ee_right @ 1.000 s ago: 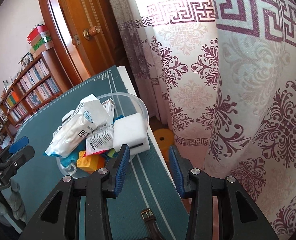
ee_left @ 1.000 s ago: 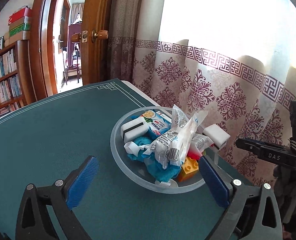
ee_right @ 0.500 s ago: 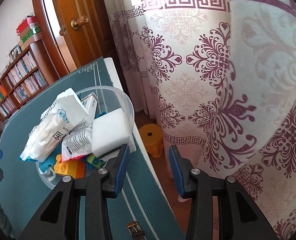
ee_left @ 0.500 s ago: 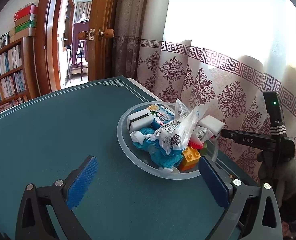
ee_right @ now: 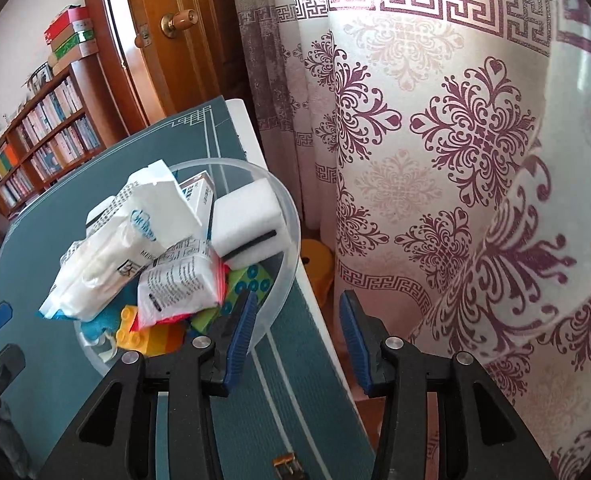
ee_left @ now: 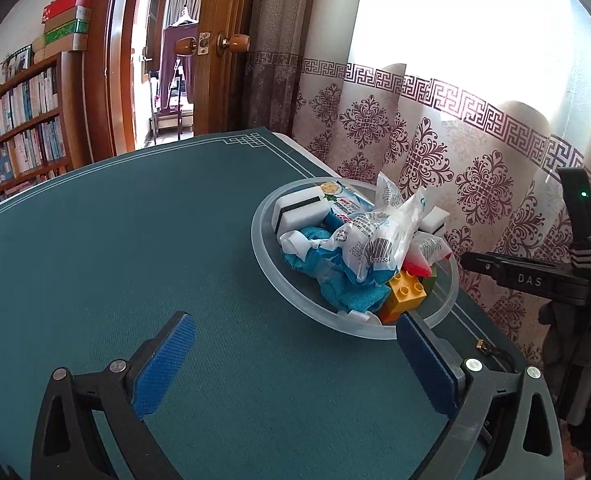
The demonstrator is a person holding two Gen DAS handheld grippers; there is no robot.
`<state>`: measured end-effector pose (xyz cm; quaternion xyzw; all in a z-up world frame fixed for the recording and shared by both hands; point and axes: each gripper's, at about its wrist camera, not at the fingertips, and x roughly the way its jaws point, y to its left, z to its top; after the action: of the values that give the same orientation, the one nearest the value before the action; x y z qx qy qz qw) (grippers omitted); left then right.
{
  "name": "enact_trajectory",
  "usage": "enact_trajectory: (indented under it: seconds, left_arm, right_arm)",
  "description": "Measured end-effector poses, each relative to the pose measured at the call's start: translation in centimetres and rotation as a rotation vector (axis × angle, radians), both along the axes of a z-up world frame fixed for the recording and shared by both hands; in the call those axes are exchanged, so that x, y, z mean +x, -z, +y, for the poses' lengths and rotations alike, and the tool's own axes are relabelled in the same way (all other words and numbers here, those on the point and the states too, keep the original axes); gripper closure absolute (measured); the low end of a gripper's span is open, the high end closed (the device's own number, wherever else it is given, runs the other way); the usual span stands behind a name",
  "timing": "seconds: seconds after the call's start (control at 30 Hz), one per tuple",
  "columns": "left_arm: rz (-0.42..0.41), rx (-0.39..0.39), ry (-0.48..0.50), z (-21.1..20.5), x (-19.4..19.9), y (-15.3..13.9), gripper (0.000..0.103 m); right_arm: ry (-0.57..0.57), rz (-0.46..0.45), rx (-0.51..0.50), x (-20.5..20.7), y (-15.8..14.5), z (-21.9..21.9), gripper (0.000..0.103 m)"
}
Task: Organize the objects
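Note:
A clear plastic bowl (ee_left: 267, 264) stands near the right edge of a teal-covered table (ee_left: 135, 240). It is heaped with white sponges (ee_left: 299, 210), white plastic packets (ee_left: 379, 240), a blue cloth (ee_left: 343, 288) and orange toy bricks (ee_left: 405, 294). My left gripper (ee_left: 291, 364) is open and empty, hovering over the table in front of the bowl. My right gripper (ee_right: 295, 340) is open and empty at the table's right edge, its left finger just in front of the bowl (ee_right: 283, 280). A white sponge (ee_right: 249, 224) lies on top of the bowl's far side.
A patterned curtain (ee_right: 455, 160) hangs close along the table's right edge. A yellow stool (ee_right: 315, 256) stands on the floor below. An open wooden door (ee_left: 223, 60) and bookshelves (ee_left: 15, 132) are beyond the table. A small strap buckle (ee_right: 285, 460) lies on the table.
My left gripper has drawn back and left from the bowl, which now sits farther to the right. My right gripper has come closer to the bowl. Both stay open.

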<state>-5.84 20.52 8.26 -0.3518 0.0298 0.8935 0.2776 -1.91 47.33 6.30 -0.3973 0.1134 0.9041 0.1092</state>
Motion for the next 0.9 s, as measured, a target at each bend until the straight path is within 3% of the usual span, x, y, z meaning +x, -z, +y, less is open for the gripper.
enact_trajectory:
  seconds: [0.2,0.27,0.33,0.4,0.63,0.9]
  left_arm:
    - [-0.04,-0.007,-0.066,-0.6,0.3,0.1,0.001]
    - [-0.043,-0.013,-0.079,-0.8,0.7,-0.2,0.001]
    - [-0.048,-0.025,-0.089,-0.8,1.2,-0.4,0.0]
    - [-0.041,-0.047,-0.102,-0.8,1.7,-0.8,0.0]
    - [0.068,-0.104,-0.156,-0.7,3.8,-2.4,0.0]
    - [0.094,-0.136,-0.16,0.4,4.9,-3.0,0.0]
  right_arm:
    - [-0.088,0.068,-0.027,4.4,-2.0,-3.4,0.032]
    - [-0.121,0.099,-0.033,5.4,-2.5,-4.7,0.024]
    - [-0.136,0.13,-0.035,6.2,-2.8,-5.8,0.007]
    - [-0.157,0.15,-0.021,6.9,-2.9,-6.9,0.002]
    - [-0.179,0.15,0.063,7.4,-2.8,-8.8,0.0]
    - [-0.163,0.157,0.113,7.9,-3.1,-8.8,0.0]
